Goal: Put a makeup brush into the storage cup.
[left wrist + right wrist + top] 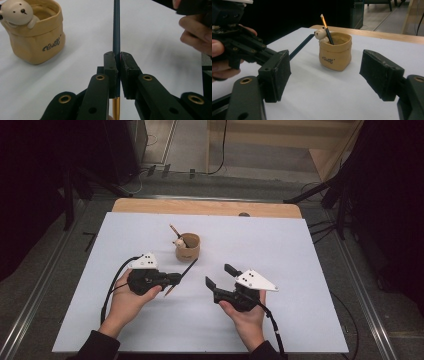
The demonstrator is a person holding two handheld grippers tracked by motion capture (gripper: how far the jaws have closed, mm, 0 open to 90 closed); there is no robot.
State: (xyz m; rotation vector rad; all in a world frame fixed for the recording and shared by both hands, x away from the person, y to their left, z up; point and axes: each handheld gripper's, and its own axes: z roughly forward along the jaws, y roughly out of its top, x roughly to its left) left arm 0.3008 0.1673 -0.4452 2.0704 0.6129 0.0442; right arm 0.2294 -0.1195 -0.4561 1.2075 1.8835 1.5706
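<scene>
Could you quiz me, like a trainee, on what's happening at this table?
1. True or false: the left gripper is shut on a dark pencil.
2. How many pencils already stand in the tan cup? A) none B) one C) three
3. What little figure sits on the cup's rim?

Key:
1. True; the pads clamp it.
2. B; one pencil in the cup.
3. A small bear. The right gripper, meanwhile, is open with nothing between its pads.

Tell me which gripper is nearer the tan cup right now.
Left. The left gripper, shut on a dark pencil, sits just before the tan cup; the right gripper, open and empty, is farther off to its right.
</scene>
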